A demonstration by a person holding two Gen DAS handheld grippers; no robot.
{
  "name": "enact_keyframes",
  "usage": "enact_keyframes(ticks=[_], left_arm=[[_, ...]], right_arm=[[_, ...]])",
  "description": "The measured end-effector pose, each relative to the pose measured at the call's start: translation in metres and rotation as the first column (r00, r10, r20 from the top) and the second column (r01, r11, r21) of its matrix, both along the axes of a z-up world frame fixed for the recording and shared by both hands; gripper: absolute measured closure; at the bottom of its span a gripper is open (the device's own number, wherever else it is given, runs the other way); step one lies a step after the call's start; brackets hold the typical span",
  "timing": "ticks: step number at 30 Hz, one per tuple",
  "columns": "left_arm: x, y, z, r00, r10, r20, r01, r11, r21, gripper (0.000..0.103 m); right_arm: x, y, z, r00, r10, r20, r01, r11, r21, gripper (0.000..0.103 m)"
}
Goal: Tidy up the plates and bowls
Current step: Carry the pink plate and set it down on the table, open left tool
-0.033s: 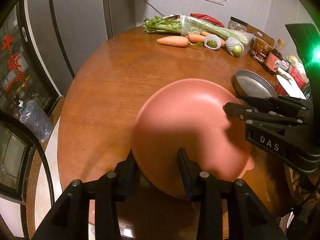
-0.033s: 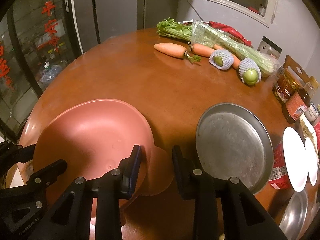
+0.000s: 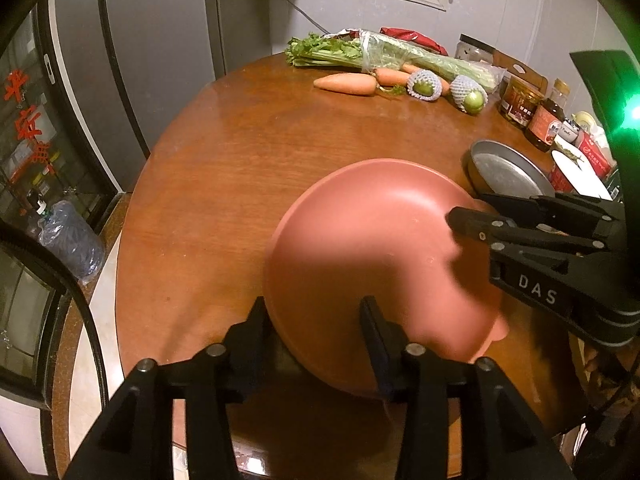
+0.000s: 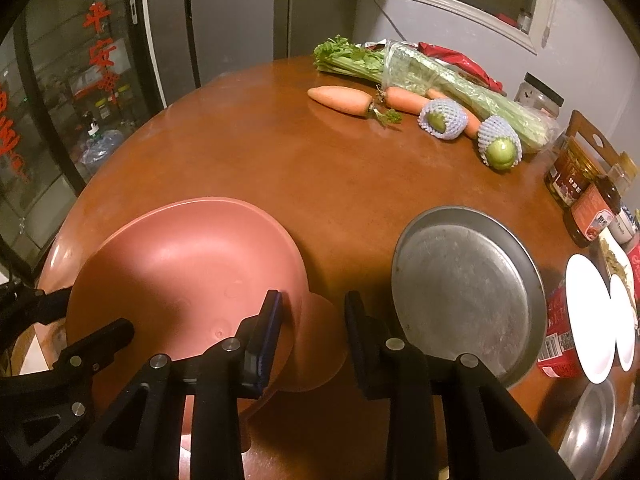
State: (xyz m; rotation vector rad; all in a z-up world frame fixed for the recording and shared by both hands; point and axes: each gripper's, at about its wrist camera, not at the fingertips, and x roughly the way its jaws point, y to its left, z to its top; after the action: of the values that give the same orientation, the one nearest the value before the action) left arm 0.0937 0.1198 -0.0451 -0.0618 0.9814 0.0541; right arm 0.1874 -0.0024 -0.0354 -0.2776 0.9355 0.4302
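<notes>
1. Left gripper: your jaws have just been opening and now stand released. The near rim of the pink bowl lies between them, one finger outside the wall and one inside, and the pads do not clamp it. Risk: with this side let go, the near edge has no grip on it.
2. Pink bowl: it sits on the near part of the round wooden table, between your two grippers. It is wide and shallow, matte and smooth like plastic, with a thin rim and a small rounded tab on one side. It appears tipped, though you cannot tell whether its base touches the wood. Risk: a smooth, thin rim held at one point can pivot or slide out of the pads.
3. Right gripper: it is clenched on the bowl's far rim, beside the tab. Risk: a fast lift or wrist roll would swing the free side down onto the table.
4. Metal plate: round, dull grey, scuffed, with a raised lip, lying flat just beside the bowl. Risk: a rightward carry held too low would strike that lip.
5. White plates: glossy and hard, at the far right among jars and packets. Risk: the crowding leaves little room to set anything down there.
</notes>
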Motion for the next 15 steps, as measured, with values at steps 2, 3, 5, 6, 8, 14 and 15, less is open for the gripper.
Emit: enact_keyframes(ticks=[2,3,5,6,8,14,15], left_arm=[[-0.002,0.0,0.001,1.0,0.001,0.008,-0.001,1.0,-0.003,0.052],[-0.002,0.0,0.002,1.0,0.001,0.009,0.0,1.0,-0.004,0.051],[-0.003,-0.001,0.002,1.0,-0.003,0.009,0.003,1.0,-0.005,0.047],[-0.003,-0.001,0.002,1.0,-0.004,0.01,0.004,1.0,-0.005,0.046],[-0.005,-0.001,0.003,1.0,-0.001,0.012,0.001,1.0,-0.006,0.044],[-0.008,0.0,0.009,1.0,0.007,0.029,-0.007,1.0,0.002,0.04],[-0.009,0.0,0.011,0.999,0.008,0.033,-0.008,1.0,0.005,0.038]], right_arm=[[0.0,0.0,0.0,1.0,-0.002,-0.001,0.002,1.0,0.003,0.066],[0.0,0.0,0.0,1.0,-0.002,-0.001,0.002,1.0,0.003,0.065],[-0.001,0.0,0.0,1.0,-0.005,0.002,0.005,1.0,0.007,0.065],[-0.001,0.0,0.001,1.0,-0.007,0.003,0.007,1.0,0.008,0.065],[-0.003,-0.002,0.003,1.0,-0.018,0.013,0.018,1.0,0.01,0.064],[-0.006,-0.007,0.008,0.999,-0.03,0.035,0.03,0.999,0.013,0.061],[-0.007,-0.008,0.01,0.999,-0.032,0.039,0.031,0.999,0.016,0.06]])
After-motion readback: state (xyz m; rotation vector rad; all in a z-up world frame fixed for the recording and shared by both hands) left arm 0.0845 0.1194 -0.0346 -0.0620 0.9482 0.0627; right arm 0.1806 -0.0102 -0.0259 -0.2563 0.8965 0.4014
